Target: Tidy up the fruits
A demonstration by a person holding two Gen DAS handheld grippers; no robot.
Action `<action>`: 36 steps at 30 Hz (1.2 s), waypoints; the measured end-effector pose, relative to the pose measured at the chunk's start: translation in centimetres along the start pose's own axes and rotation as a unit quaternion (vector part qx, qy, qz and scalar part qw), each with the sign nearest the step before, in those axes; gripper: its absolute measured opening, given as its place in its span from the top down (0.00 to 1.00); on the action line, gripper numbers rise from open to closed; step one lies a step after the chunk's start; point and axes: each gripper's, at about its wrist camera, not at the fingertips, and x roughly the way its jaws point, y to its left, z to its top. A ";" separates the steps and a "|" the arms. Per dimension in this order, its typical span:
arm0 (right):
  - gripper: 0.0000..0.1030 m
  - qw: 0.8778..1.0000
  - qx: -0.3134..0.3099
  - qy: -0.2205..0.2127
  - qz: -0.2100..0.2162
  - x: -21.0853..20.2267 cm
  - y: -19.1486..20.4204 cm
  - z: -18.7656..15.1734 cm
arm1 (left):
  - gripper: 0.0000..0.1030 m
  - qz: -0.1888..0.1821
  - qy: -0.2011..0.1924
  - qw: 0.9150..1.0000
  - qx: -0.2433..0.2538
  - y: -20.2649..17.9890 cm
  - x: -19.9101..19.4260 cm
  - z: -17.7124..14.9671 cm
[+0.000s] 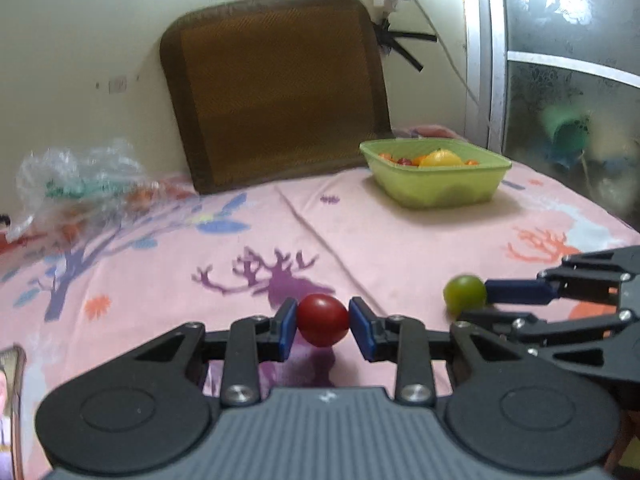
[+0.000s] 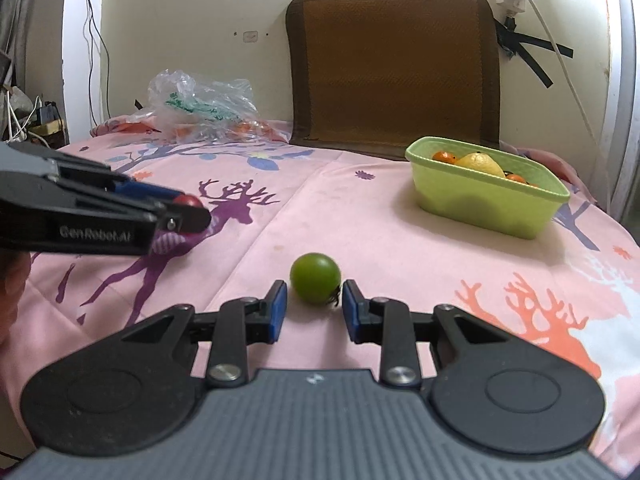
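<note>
A small red tomato (image 1: 322,324) is pinched between the blue pads of my left gripper (image 1: 323,326), just above the pink sheet; the right wrist view shows that gripper (image 2: 192,206) at the left with the tomato (image 2: 188,200) peeking out. A green round fruit (image 2: 315,278) lies on the sheet between the fingers of my right gripper (image 2: 314,304), which is open, with a gap at the left pad. The left wrist view shows this fruit (image 1: 464,294) at the right gripper's (image 1: 472,306) tips. A light green tub (image 1: 436,192) (image 2: 480,208) at the back right holds a yellow fruit (image 2: 480,162) and small orange ones.
A brown cushion (image 2: 394,64) leans on the wall behind the bed. A crumpled clear plastic bag (image 2: 200,106) with some fruit lies at the back left. Cables (image 2: 560,52) hang on the wall at the right. The bed's edge curves off at the right.
</note>
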 end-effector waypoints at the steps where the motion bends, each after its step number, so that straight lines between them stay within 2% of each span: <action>1: 0.67 1.000 -0.003 0.000 -0.002 0.0 0.1 -0.1 | 0.72 0.001 0.005 1.000 -0.003 0.1 0.2 -0.2; 9: 0.67 1.000 0.012 0.001 -0.015 0.1 -0.3 0.3 | 0.69 0.000 0.009 1.000 -0.017 0.7 0.2 -0.9; 13: 0.66 1.000 0.009 0.001 -0.016 0.2 -0.3 0.6 | 0.61 0.005 0.003 1.000 -0.030 1.0 -0.2 -0.9; 27: 0.67 1.000 0.006 0.011 0.000 1.0 -0.1 0.8 | 0.59 0.017 0.018 0.999 -0.047 1.4 -0.1 -1.1; 33: 0.69 1.000 0.003 0.009 0.003 0.9 -0.1 0.7 | 0.61 0.029 0.028 0.998 -0.040 1.0 0.1 -1.3; 34: 0.69 1.000 0.003 0.009 0.004 0.9 -0.1 0.7 | 0.68 0.028 0.029 0.999 -0.037 0.9 0.1 -1.4; 36: 0.69 1.000 0.005 0.009 0.006 0.9 -0.2 0.7 | 0.69 0.033 0.028 0.999 -0.030 0.6 0.1 -1.4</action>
